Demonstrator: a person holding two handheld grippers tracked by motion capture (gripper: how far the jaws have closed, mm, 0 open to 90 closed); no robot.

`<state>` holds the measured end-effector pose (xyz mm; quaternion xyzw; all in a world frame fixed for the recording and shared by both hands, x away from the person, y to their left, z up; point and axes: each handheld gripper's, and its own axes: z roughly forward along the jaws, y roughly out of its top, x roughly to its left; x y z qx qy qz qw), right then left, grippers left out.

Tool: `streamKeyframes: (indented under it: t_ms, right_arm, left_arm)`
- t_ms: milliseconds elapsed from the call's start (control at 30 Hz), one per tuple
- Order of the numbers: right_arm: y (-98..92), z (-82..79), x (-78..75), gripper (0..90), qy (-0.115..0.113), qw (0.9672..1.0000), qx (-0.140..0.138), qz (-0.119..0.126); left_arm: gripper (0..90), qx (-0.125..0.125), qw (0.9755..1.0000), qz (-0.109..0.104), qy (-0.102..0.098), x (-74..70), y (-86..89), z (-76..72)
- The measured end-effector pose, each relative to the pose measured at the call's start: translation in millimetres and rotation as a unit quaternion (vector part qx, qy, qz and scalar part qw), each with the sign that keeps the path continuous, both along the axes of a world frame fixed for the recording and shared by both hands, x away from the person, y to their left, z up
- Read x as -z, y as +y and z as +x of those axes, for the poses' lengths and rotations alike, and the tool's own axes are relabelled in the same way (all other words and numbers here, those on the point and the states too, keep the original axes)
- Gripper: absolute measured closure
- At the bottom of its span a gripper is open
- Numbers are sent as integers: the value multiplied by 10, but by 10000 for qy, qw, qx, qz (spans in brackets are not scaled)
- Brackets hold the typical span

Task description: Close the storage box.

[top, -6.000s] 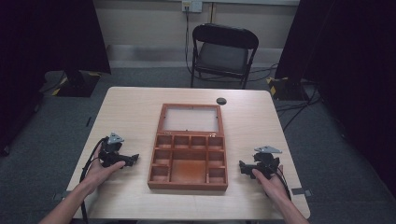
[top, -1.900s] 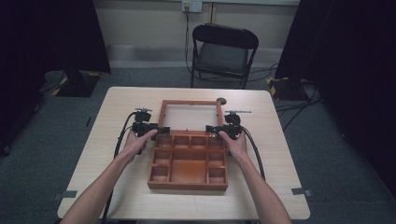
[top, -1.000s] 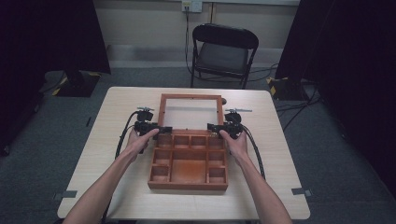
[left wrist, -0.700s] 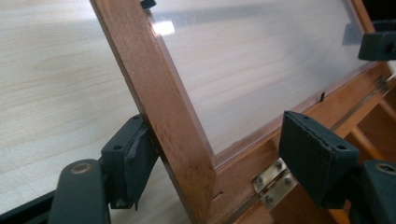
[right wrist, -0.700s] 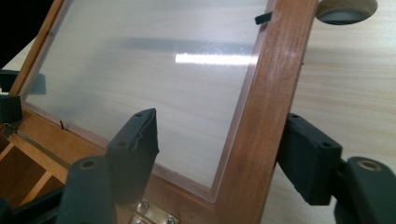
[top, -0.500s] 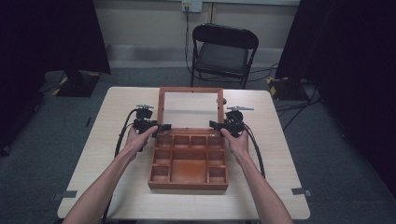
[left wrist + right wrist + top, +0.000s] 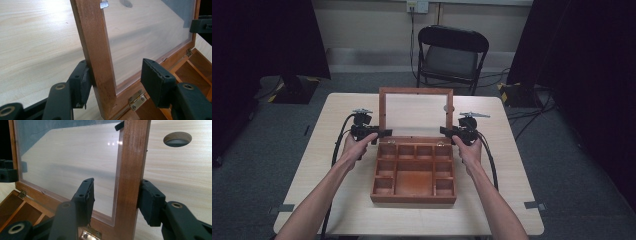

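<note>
The lid (image 7: 415, 95) now stands upright; our left gripper (image 7: 113, 82) and right gripper (image 7: 115, 201), jaws just closing, straddle its side rails ungripped, so it could drop shut.

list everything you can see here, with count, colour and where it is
wooden box: 1, reddish brown, compartments open, middle of table
lid: 1, brown frame with clear pane, raised at box's far edge
hinges: 2, brass, between lid and box
table: 1, pale wood
chair: 1, black, beyond table
left gripper: 1, black, jaws astride lid's left rail, one pad touching
right gripper: 1, black, astride right rail
forearms: 2, from bottom edge
</note>
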<state>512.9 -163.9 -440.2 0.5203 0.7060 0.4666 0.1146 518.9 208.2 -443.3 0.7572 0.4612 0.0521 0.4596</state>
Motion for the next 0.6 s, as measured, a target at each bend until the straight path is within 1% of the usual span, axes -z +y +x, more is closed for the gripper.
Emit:
streamKeyframes:
  t_ms: [67,167,200,267,333,433,500,600]
  right_arm:
    - [-5,-4,-12,506,-15,10000,-23,-6]
    - [-12,-11,-24,505,-5,10000,-65,13]
    - [-14,-13,-32,505,-14,10000,-93,-13]
    - [-19,-25,-48,501,-20,9999,-117,-7]
    - [-17,-42,-65,490,-29,9999,-134,9]
    - [-18,-70,-96,474,-80,9997,-213,24]
    - [-16,-85,-116,473,-86,9997,-234,2]
    - [2,-114,-142,437,-137,9995,-291,-46]
  left_arm:
    - [428,13,10000,-4,-26,-8,10,-4]
    - [428,26,10000,-34,-13,-19,10,-13]
    - [431,28,10000,-21,-33,-25,14,-17]
    - [437,42,10000,-59,-57,-36,23,-31]
    - [446,85,9999,-54,-72,-53,38,-49]
    - [462,128,9998,-52,-155,-84,59,-90]
    - [464,130,9997,-78,-171,-99,60,-110]
    - [479,132,9996,-55,-237,-125,67,-134]
